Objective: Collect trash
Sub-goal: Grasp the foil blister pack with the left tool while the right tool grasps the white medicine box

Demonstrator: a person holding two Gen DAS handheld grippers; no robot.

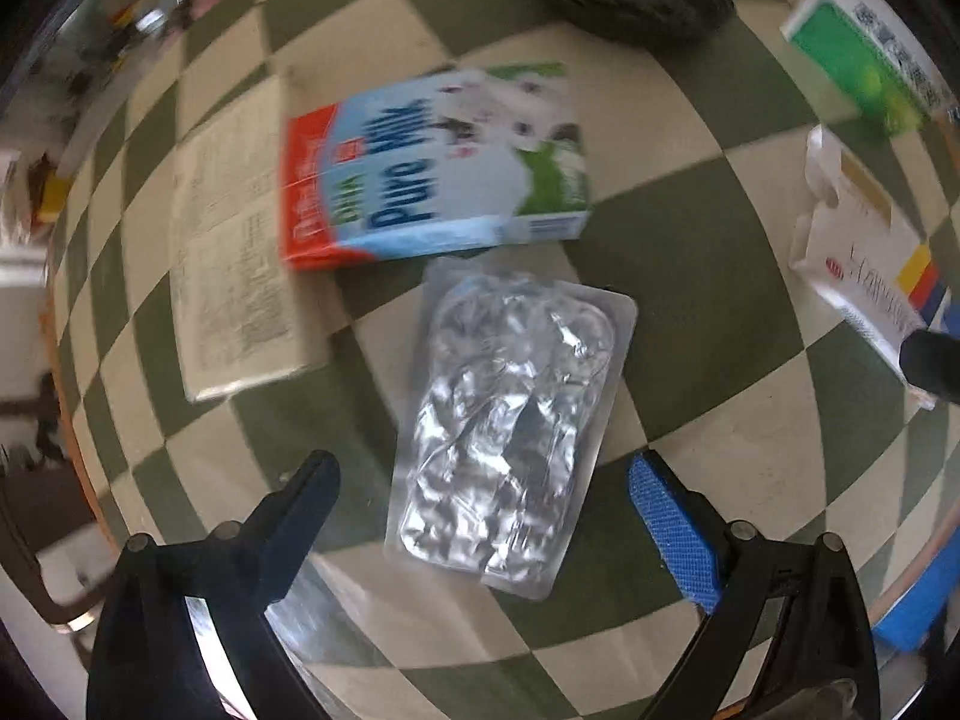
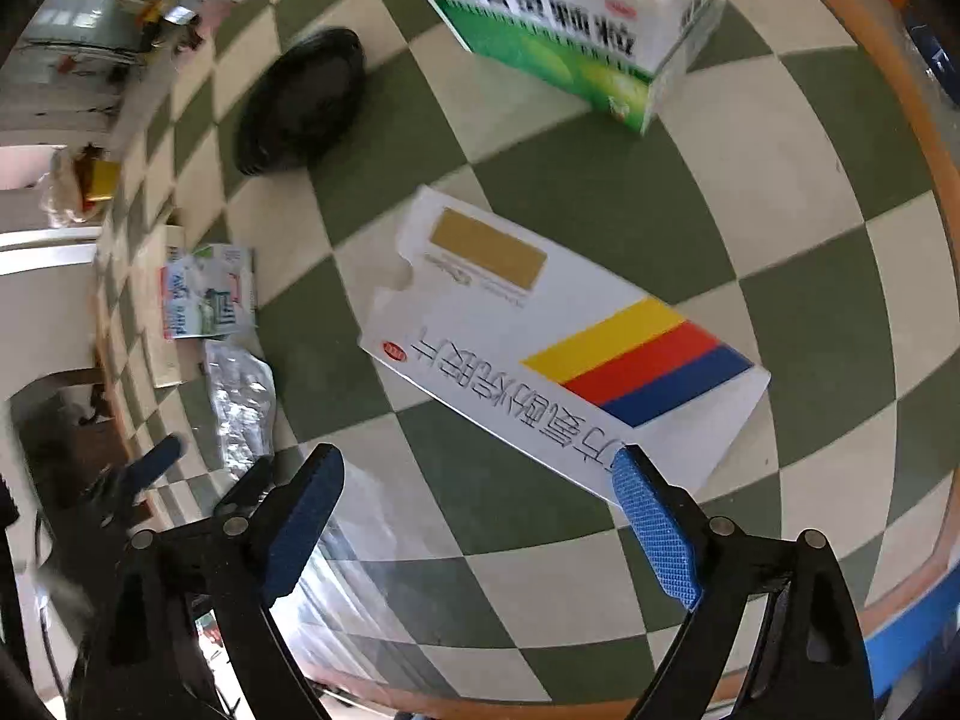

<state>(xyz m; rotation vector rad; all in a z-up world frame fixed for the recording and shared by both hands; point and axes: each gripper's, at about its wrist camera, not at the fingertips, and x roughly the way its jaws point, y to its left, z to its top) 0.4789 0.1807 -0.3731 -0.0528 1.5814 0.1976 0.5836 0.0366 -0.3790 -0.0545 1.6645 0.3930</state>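
A crumpled silver blister pack [image 1: 510, 426] lies on the green-and-cream checked tabletop [image 1: 690, 252], right in front of my open left gripper [image 1: 483, 483], whose fingers flank its near end. A Pure Milk carton [image 1: 438, 162] lies flat just beyond it. My right gripper [image 2: 480, 480] is open and empty over a flattened white box with yellow, red and blue stripes [image 2: 564, 348]; its right finger [image 2: 654, 534] overlaps the box's near corner. That box also shows at the right of the left wrist view [image 1: 864, 258]. The blister pack [image 2: 240, 396] and the milk carton [image 2: 207, 291] show at the left.
A green-and-white medicine box [image 2: 558, 24] stands at the far side. A black round dish [image 2: 300, 102] lies beyond the cartons. A printed paper leaflet [image 1: 234, 252] lies left of the milk carton. The table's wooden rim [image 2: 924, 120] curves along the right.
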